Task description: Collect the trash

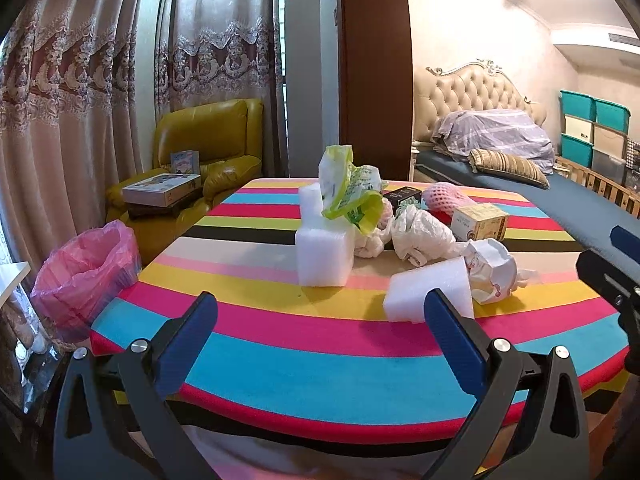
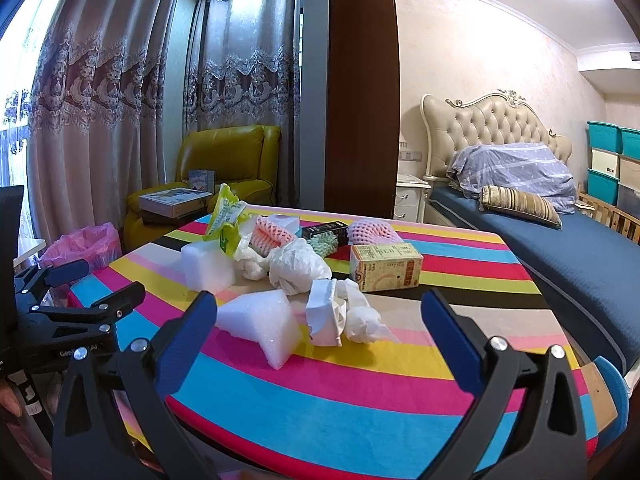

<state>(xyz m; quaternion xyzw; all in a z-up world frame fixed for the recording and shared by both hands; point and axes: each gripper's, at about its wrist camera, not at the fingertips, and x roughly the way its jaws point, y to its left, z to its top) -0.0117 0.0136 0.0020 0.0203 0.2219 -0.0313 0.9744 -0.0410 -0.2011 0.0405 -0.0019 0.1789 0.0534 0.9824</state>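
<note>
Trash lies piled on a striped tablecloth (image 1: 280, 344): a tall white foam block (image 1: 324, 256), a smaller foam block (image 1: 430, 292) (image 2: 260, 326), a green-and-white plastic bag (image 1: 348, 192), crumpled white paper (image 1: 424, 236) (image 2: 296, 268), a torn paper cup (image 1: 492, 270) (image 2: 326, 316), a yellow carton (image 1: 480, 222) (image 2: 386, 266) and pink foam netting (image 2: 372, 232). My left gripper (image 1: 322, 316) stands open above the table's near edge, empty. My right gripper (image 2: 320, 316) is open too, the small foam block and cup just beyond its fingers. A bin with a pink liner (image 1: 86, 268) (image 2: 84, 246) stands left of the table.
A yellow armchair (image 1: 208, 148) holding boxes stands behind the table on the left. A bed (image 2: 560, 240) with a blue cover runs along the right side. Teal storage bins (image 1: 592, 128) are stacked at far right. The other gripper's body shows at each view's edge.
</note>
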